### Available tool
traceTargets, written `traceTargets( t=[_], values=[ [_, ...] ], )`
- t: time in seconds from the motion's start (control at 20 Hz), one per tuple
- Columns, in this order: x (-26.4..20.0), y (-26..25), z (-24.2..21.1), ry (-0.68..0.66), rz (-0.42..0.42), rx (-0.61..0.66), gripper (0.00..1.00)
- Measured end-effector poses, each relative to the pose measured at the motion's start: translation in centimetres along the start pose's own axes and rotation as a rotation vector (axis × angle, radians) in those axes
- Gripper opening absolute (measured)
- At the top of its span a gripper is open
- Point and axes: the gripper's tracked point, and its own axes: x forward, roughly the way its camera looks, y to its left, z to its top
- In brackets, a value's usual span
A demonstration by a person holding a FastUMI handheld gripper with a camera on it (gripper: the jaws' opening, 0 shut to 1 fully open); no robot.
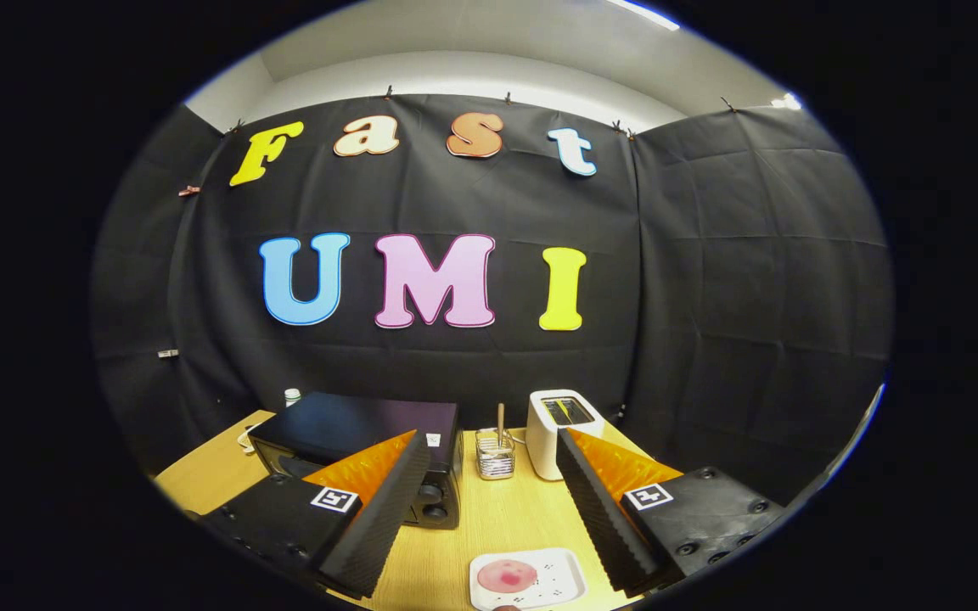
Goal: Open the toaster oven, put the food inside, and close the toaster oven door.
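pink food [507,575] lies between the hand-held gripper [489,450] fingers (spread wide).

White toaster [559,431], wire holder [495,456], perhaps bottle [292,396].

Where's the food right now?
In the gripper view, the food lies on a white tray on the table, between the open claw's fingers, nearer than the oven.

- The tongs [489,475] are spread wide, holding nothing, above the wooden bench [506,518].
- Between the fingers, near their bases, a white tray [570,585] carries a pink round of food [507,575].
- Beyond the left finger sits the black toaster oven [353,424].
- A white toaster [559,424] stands beyond the right finger.
- Between the two appliances stands a small glass jar [495,454].
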Motion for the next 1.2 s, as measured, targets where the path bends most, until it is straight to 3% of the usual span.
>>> traceTargets(
  t=[0.8,1.2],
  values=[
    [1.6,4.5,-0.4,0.028,0.065,0.004,0.98],
    [5.0,9.7,-0.7,0.069,0.1,0.034,0.98]
  ],
)
